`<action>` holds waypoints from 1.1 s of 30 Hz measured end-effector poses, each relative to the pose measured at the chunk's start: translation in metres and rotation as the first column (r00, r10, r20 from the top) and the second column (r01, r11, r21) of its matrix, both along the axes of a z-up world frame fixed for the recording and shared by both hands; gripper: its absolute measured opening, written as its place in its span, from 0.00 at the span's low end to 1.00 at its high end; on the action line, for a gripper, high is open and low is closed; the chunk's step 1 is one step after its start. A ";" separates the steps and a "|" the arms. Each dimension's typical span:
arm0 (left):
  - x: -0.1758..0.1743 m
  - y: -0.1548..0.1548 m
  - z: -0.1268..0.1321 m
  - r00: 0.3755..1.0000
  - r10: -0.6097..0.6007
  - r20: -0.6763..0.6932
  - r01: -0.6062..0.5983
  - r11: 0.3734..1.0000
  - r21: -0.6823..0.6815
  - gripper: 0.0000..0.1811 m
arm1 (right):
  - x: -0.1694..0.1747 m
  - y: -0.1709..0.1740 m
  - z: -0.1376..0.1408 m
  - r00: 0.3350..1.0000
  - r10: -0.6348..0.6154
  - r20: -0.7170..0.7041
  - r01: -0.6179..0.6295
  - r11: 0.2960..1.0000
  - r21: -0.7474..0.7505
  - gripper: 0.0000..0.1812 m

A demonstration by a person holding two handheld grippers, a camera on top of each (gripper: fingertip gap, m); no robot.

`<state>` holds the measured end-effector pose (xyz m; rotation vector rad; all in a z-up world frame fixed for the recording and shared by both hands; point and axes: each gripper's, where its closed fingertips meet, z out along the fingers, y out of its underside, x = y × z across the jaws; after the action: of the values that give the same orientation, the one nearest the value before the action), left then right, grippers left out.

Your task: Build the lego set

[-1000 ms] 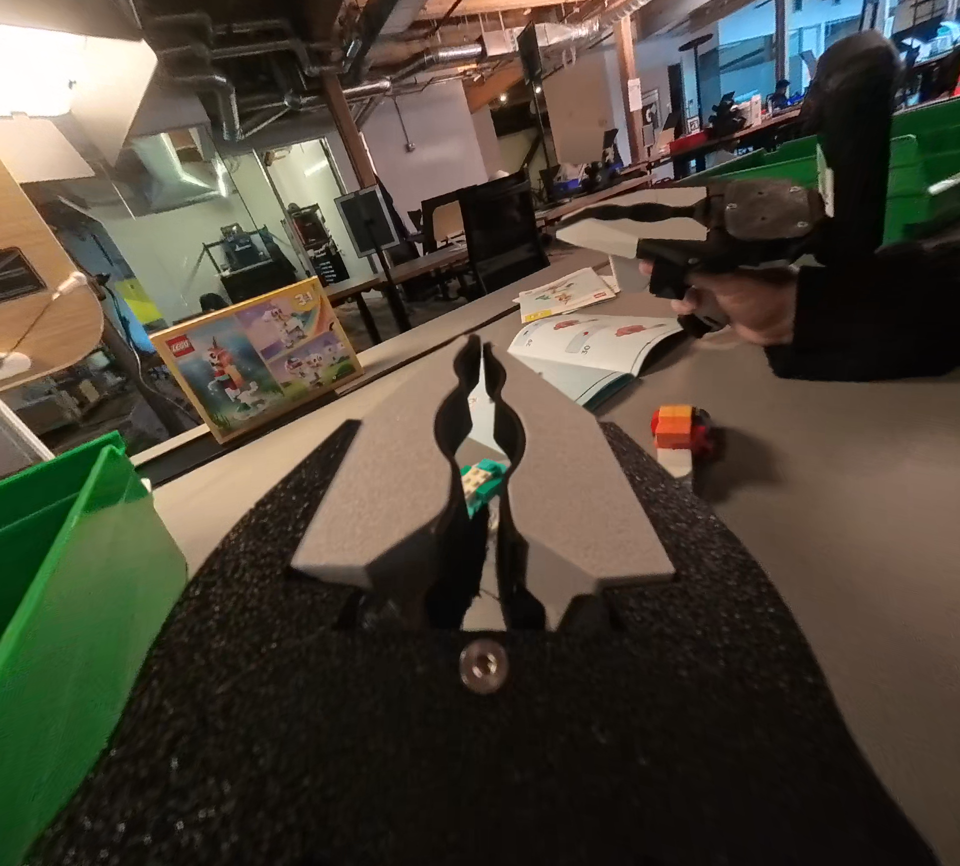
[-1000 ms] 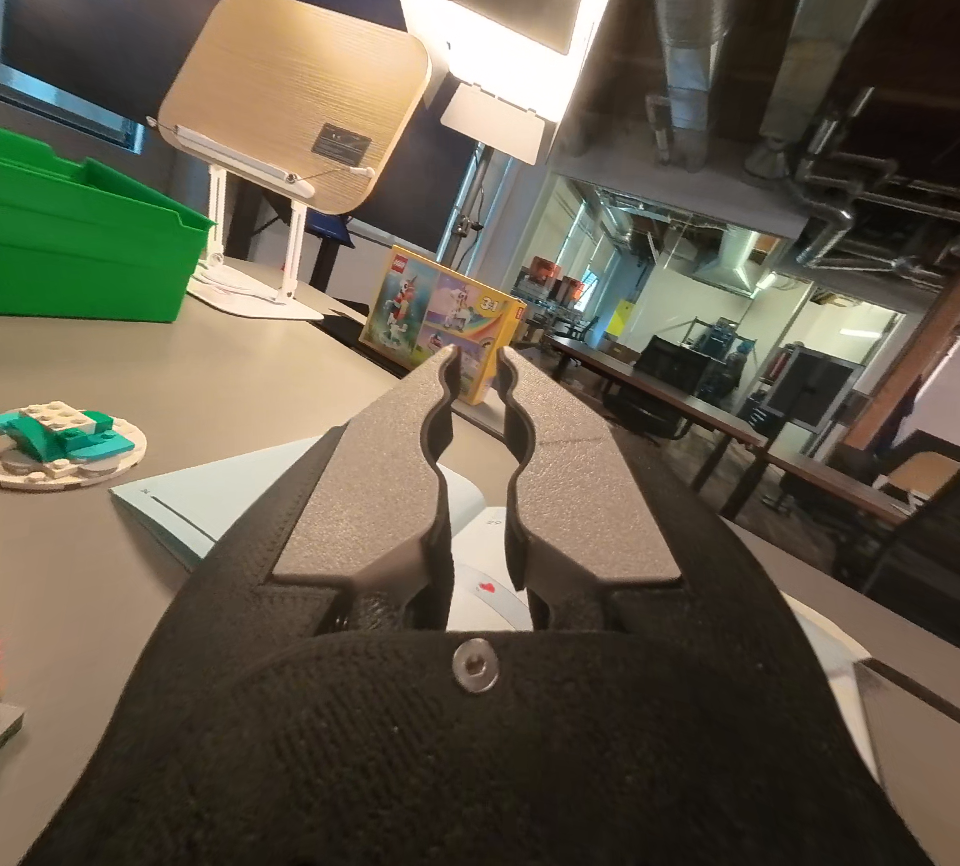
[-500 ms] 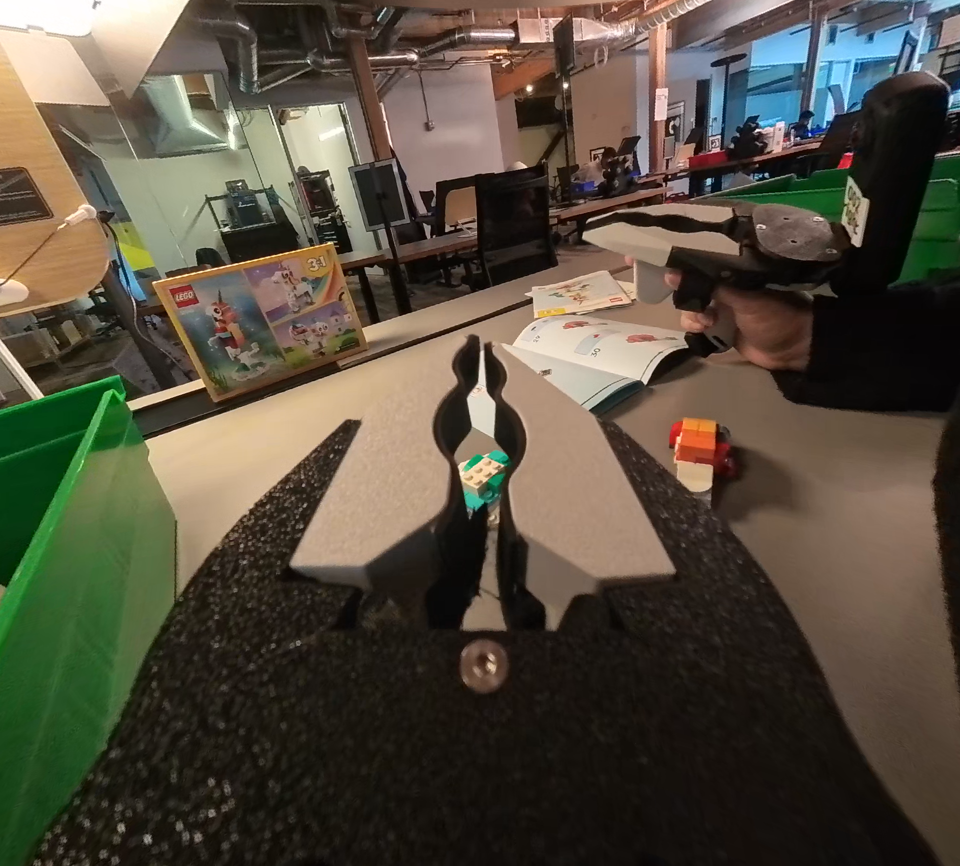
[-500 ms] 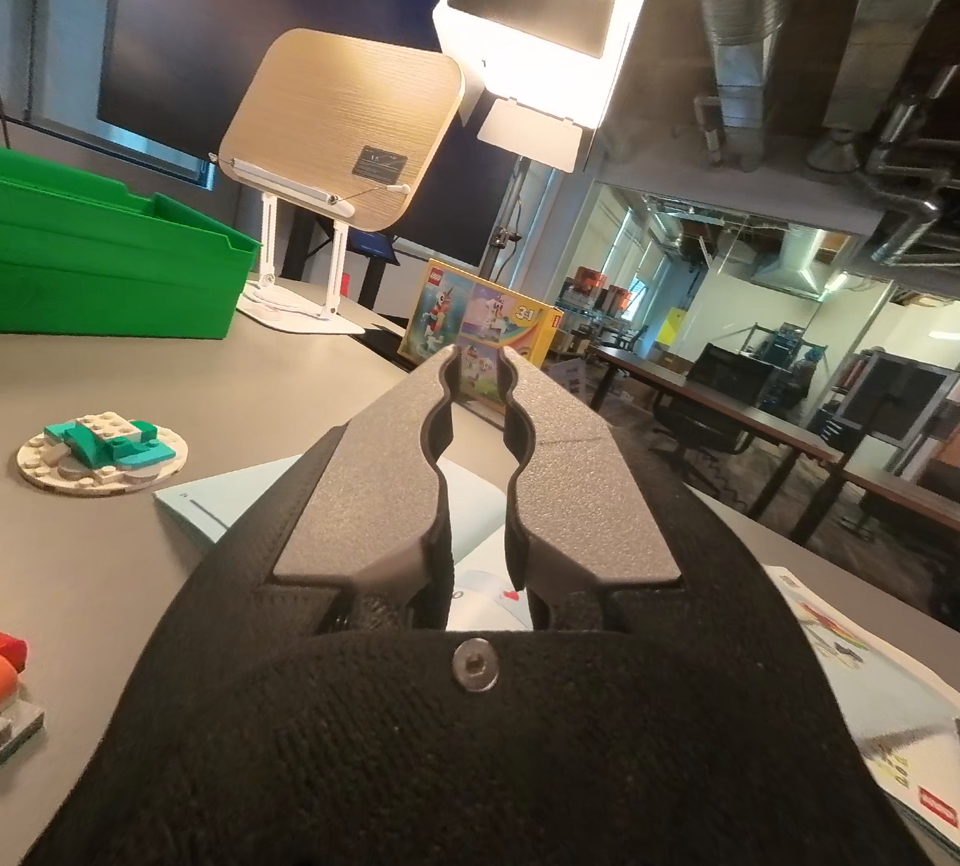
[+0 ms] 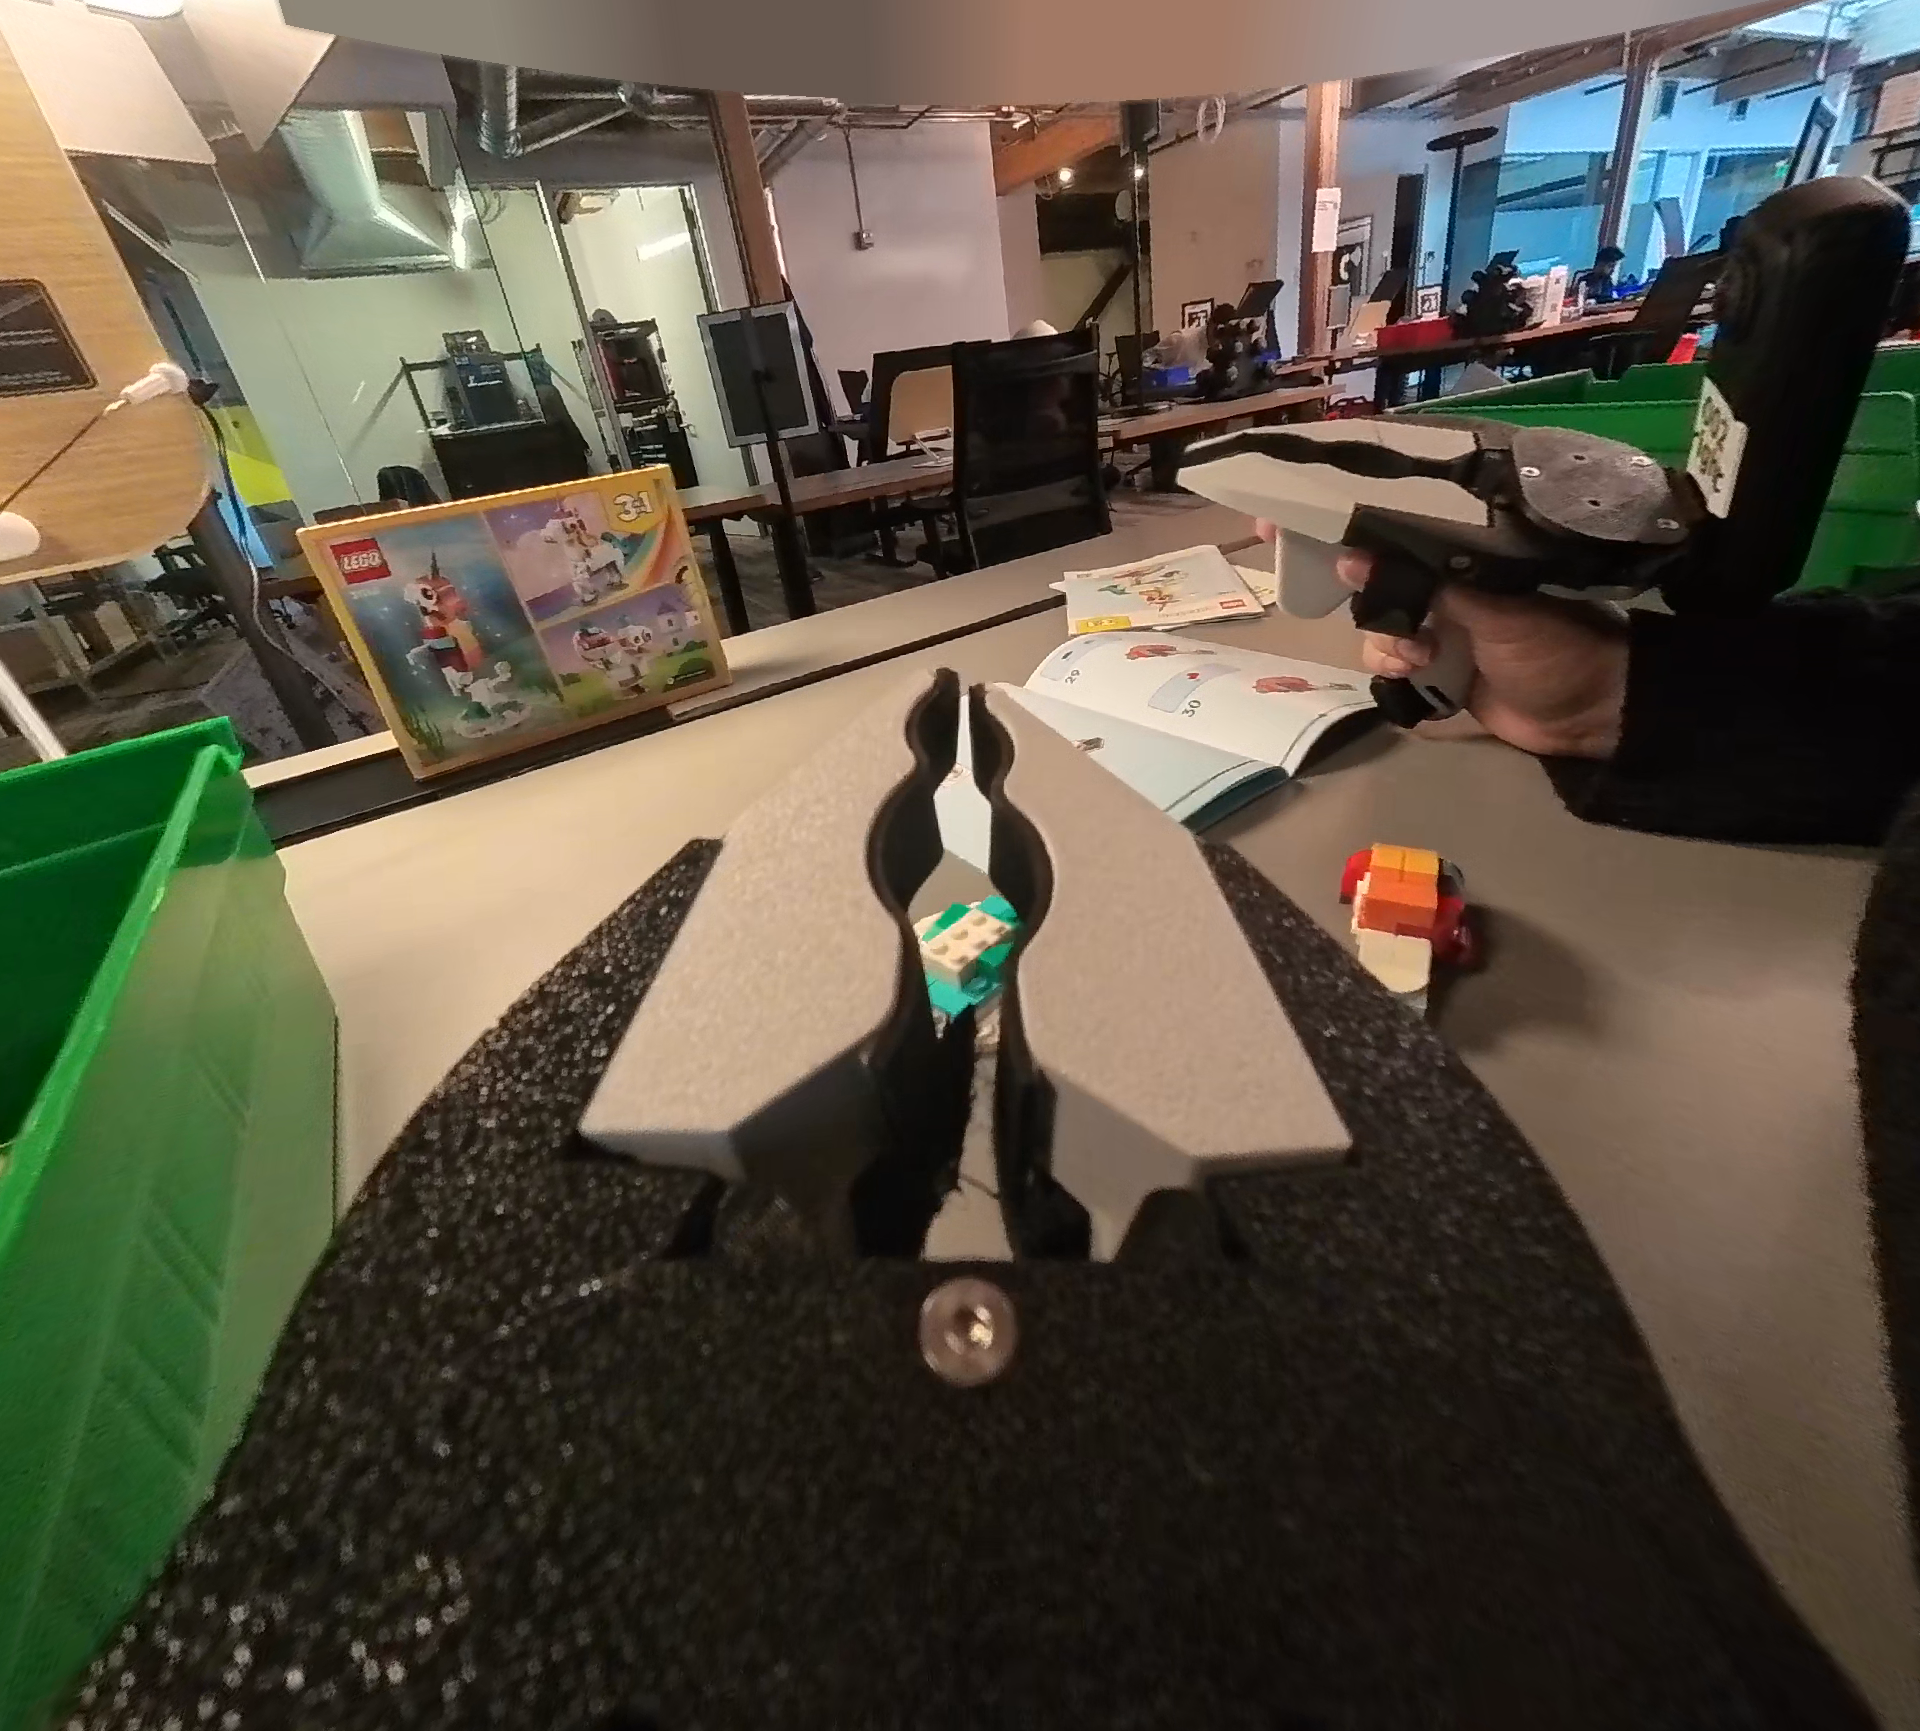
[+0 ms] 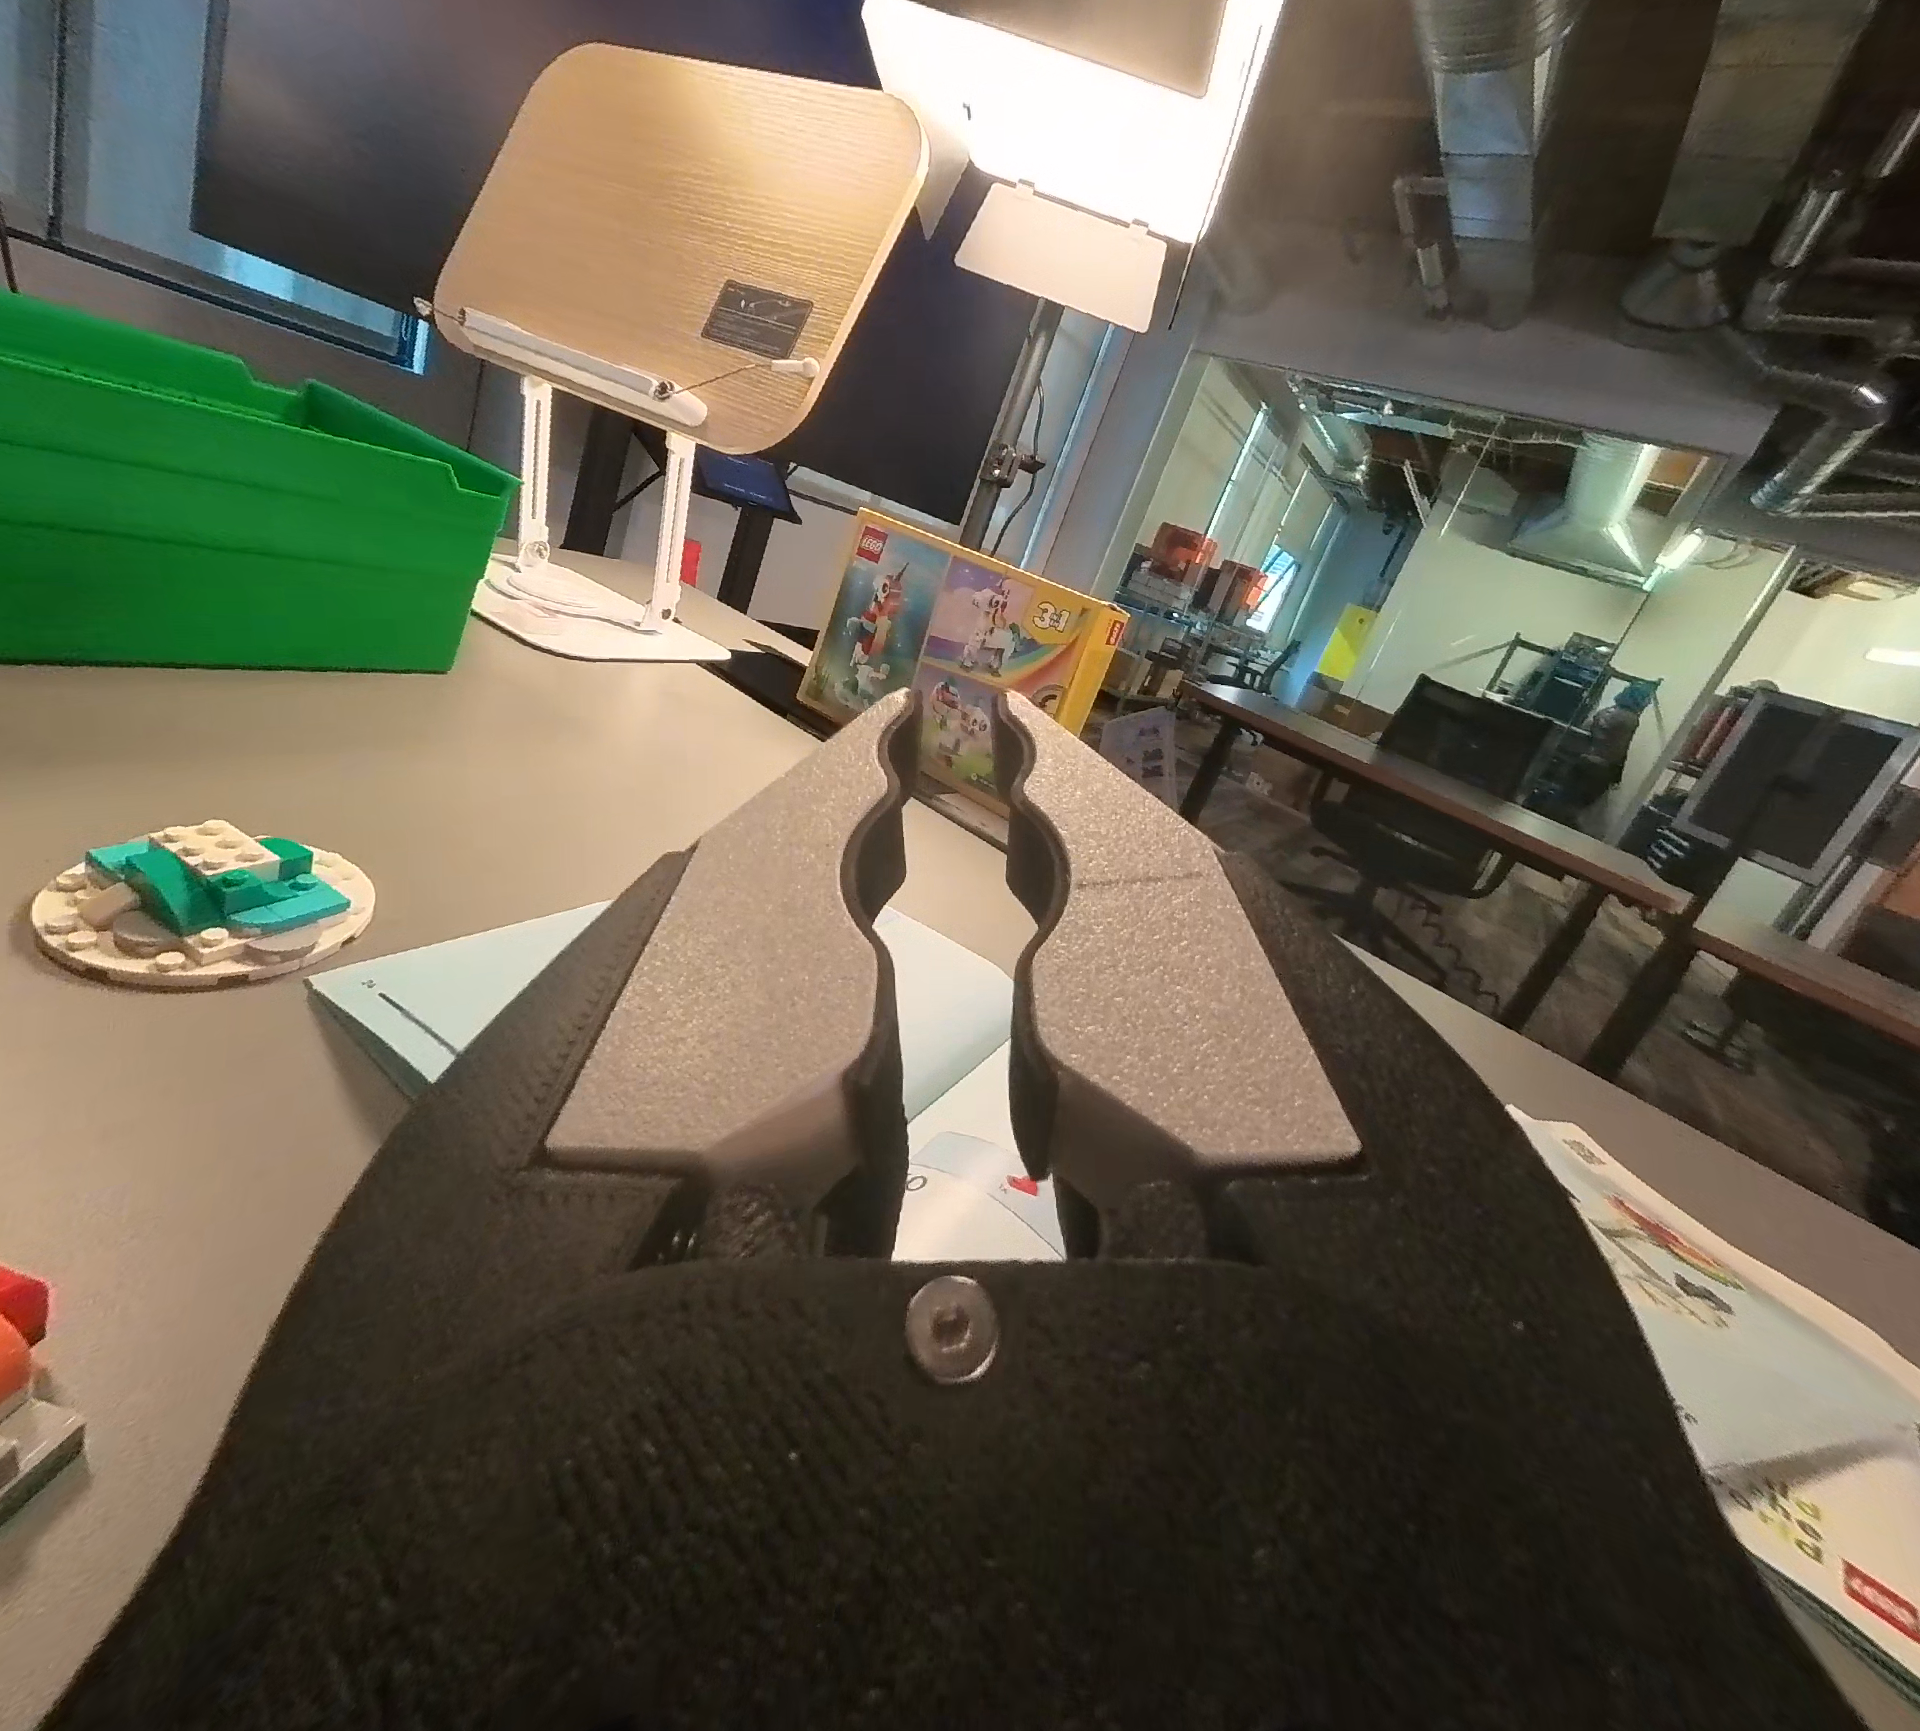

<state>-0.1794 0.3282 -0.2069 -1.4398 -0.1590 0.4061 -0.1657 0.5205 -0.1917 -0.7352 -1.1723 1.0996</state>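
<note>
Presently both grippers are empty: left gripper (image 5: pixel 954 694) nearly closed, right gripper (image 6: pixel 954 713) slightly parted. The teal-and-white round base (image 6: pixel 203 892) lies at nine o'clock on the worktop (image 6: pixel 312 746); a hasty push could skid it.

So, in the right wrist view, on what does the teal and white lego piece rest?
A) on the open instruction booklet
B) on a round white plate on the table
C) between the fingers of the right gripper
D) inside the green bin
B: the teal and white lego piece sits on a round white plate on the grey table, apart from the open instruction booklet.
</note>
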 end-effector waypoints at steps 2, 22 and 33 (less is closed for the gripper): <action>-0.002 -0.003 0.001 1.000 0.013 0.005 -0.013 1.000 0.009 0.00 | -0.001 0.001 0.000 1.000 -0.004 0.002 0.004 1.000 -0.003 0.06; -0.002 -0.009 0.001 1.000 0.022 0.012 -0.022 1.000 0.015 0.00 | -0.011 0.007 0.000 1.000 -0.004 -0.003 0.004 0.999 0.040 0.06; -0.002 -0.010 0.001 1.000 0.023 0.015 -0.023 1.000 0.018 0.00 | -0.011 0.008 -0.001 1.000 -0.004 0.001 0.004 0.999 0.035 0.06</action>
<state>-0.1815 0.3179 -0.2057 -1.4241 -0.1905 0.4118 -0.1771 0.5285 -0.1924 -0.7108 -1.1877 1.0734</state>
